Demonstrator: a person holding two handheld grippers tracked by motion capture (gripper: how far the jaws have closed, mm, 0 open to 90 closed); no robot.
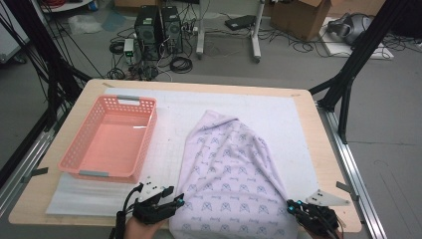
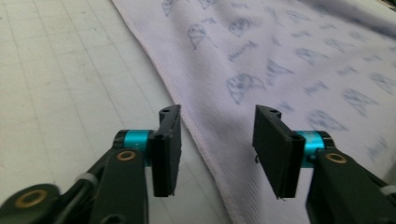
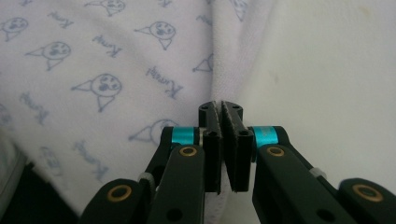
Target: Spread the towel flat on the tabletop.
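A pale lilac cloth [image 1: 229, 164] printed with small blue figures lies rumpled on the white mat, reaching from the table's middle to its near edge. My left gripper [image 1: 171, 196] sits at the cloth's near left edge. In the left gripper view the cloth [image 2: 280, 60] runs its hem between the open jaws of my left gripper [image 2: 217, 140], and neither pad presses on it. My right gripper [image 1: 293, 205] is at the cloth's near right corner. In the right gripper view my right gripper [image 3: 222, 135] is shut on a raised fold of the cloth [image 3: 93, 70].
An empty pink plastic basket [image 1: 74, 149] stands on the left of the wooden table [image 1: 318, 149]. A white mat [image 1: 283, 114] covers most of the top. Computers, cables and boxes lie on the floor beyond the far edge.
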